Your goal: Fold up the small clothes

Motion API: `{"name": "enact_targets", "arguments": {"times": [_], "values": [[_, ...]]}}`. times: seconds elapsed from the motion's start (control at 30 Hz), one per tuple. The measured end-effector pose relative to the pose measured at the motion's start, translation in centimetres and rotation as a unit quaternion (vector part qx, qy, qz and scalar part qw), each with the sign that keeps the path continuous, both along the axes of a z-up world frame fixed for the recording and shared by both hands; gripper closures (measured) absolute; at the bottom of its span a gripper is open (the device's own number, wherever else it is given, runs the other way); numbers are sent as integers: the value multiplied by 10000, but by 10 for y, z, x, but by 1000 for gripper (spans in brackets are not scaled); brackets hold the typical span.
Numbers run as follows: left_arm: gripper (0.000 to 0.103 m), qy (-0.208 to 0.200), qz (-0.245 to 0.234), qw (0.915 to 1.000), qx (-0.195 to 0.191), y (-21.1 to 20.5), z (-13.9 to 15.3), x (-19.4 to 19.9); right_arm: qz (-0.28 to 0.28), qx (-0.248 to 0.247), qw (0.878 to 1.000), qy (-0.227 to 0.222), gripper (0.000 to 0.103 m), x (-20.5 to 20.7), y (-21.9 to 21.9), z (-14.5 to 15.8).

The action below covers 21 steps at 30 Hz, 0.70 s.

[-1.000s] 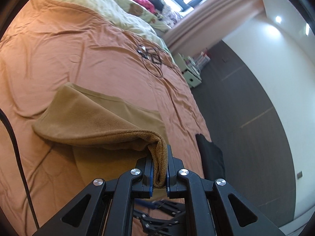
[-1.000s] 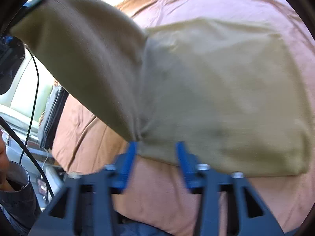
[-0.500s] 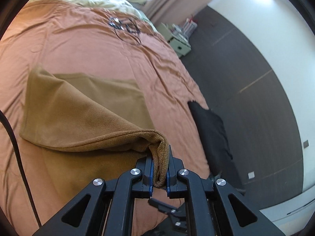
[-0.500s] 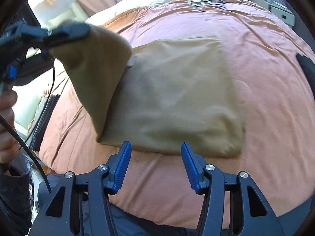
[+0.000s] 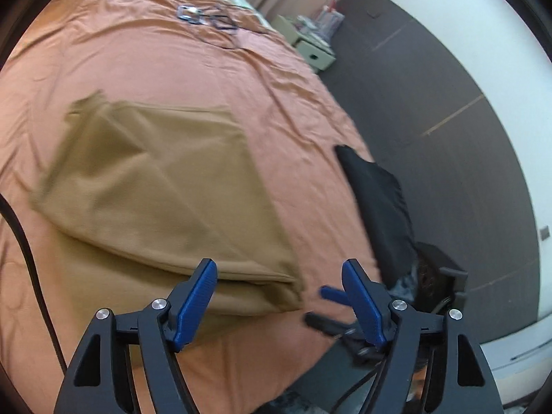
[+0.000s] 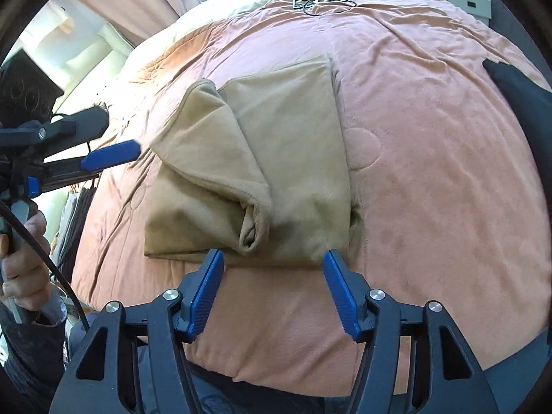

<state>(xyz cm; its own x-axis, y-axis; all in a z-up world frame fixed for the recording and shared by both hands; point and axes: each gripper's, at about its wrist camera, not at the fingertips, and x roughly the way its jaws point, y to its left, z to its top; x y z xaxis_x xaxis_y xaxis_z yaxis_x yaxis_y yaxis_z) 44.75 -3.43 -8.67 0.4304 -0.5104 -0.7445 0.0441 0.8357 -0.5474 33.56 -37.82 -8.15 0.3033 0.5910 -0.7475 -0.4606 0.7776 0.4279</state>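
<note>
A tan fleece garment (image 5: 165, 186) lies folded over on the orange bed cover (image 5: 193, 69). In the right wrist view its upper flap (image 6: 207, 158) rests crumpled on the lower layer. My left gripper (image 5: 281, 276) hovers over the garment's near right corner; its jaws are opening and nothing is between them. From the right wrist view, the left gripper (image 6: 117, 134) is at the left, clear of the cloth, held by a hand (image 6: 20, 258). My right gripper (image 6: 274, 265) sits just short of the garment's near edge, its jaws opening and empty.
A black garment (image 5: 376, 200) hangs over the bed's right edge, also visible as the black garment (image 6: 517, 82) in the right wrist view. Cables and small items (image 5: 207, 17) lie far up the bed. A white drawer unit (image 5: 314, 51) stands on the dark floor. A black cable (image 5: 20, 241) trails at left.
My left gripper let go of the tan fold and opened wide; the flap dropped onto the lower layer. The right gripper's jaws spread a little wider near the garment's edge.
</note>
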Motion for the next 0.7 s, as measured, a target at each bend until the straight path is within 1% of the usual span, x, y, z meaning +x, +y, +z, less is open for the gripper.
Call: {"name": "enact_targets", "arguments": {"times": [0.2,0.33,0.37,0.4,0.43,0.6,0.7], "values": [[27,153,297,9982,503,36,-14,-10,222,-118,9996,-141,44,9,15,7],[27,343,488,9956,717,60,-31,-21,356,-531,9976,-253,45,18,35,9],[27,383,523,9951,752,64,-35,-23,406,-686,9964,-291,50,19,42,10],[27,440,579,9940,812,70,-40,-25,452,-818,9952,-301,53,21,48,9],[27,476,615,9933,856,73,-44,-26,505,-978,9934,-314,57,23,55,8],[28,666,847,9892,998,89,-67,-36,869,-1902,9766,-512,62,24,95,4],[29,764,970,9869,1039,96,-82,-40,1131,-2304,9650,-544,69,26,117,0]]}}
